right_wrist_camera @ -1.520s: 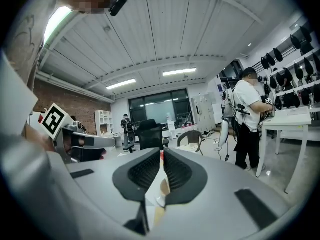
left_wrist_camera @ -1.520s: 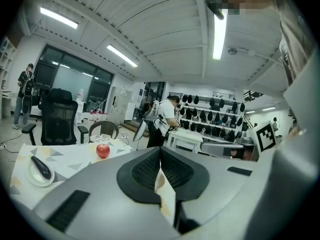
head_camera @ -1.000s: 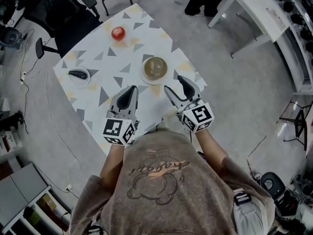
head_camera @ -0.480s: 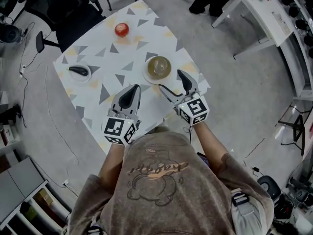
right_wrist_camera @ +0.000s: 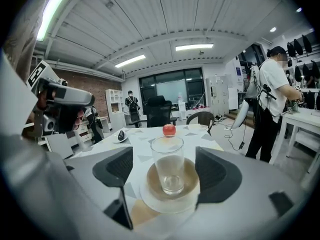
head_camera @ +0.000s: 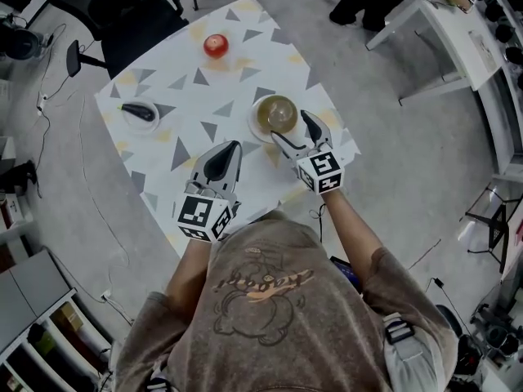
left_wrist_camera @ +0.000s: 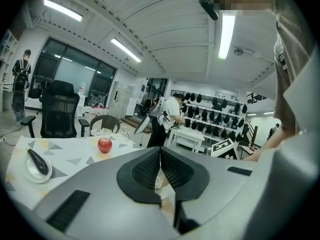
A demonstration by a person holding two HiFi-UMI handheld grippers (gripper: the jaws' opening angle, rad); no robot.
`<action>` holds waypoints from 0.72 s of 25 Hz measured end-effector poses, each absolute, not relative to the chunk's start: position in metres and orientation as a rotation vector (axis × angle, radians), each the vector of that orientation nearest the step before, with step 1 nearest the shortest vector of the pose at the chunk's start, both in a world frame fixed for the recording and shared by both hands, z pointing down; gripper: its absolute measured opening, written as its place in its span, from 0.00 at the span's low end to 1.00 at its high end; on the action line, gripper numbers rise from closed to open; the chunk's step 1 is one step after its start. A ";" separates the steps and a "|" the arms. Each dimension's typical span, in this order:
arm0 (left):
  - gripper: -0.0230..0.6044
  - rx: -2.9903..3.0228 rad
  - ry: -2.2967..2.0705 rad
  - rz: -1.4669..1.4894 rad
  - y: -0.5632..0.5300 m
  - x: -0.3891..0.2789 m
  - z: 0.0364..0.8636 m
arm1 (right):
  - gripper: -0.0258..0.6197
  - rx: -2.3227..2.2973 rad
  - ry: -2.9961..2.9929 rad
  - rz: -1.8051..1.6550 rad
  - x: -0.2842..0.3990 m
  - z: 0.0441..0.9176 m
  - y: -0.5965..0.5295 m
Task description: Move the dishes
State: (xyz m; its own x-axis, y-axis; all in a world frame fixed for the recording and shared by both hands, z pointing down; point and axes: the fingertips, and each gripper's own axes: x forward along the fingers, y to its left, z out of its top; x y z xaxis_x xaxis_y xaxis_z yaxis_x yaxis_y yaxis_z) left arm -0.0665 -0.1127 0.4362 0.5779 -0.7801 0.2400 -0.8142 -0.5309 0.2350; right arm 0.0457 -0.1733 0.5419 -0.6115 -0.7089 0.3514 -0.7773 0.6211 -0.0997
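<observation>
My right gripper (head_camera: 292, 127) has its jaws wide apart, holding nothing. The glass (right_wrist_camera: 167, 163) on its plate (right_wrist_camera: 150, 198) stands just ahead between them, untouched as far as I can tell. The table (head_camera: 204, 96) edge runs close outside my right finger. My left gripper (head_camera: 230, 149) is closed on nothing, with bare tabletop ahead

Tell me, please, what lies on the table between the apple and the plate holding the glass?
Nothing: only bare patterned tabletop separates the apple from the plate, as the head view shows.
</observation>
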 end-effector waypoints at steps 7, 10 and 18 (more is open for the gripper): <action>0.07 2.462 -1.310 0.170 -0.114 -0.075 0.444 | 0.59 1.182 -2.540 0.320 0.037 0.562 -0.191; 0.07 2.447 -1.310 0.162 -0.114 -0.076 0.446 | 0.59 1.170 -2.536 0.305 0.033 0.566 -0.196; 0.07 2.446 -1.293 0.170 -0.114 -0.075 0.448 | 0.53 1.148 -2.530 0.272 0.024 0.571 -0.206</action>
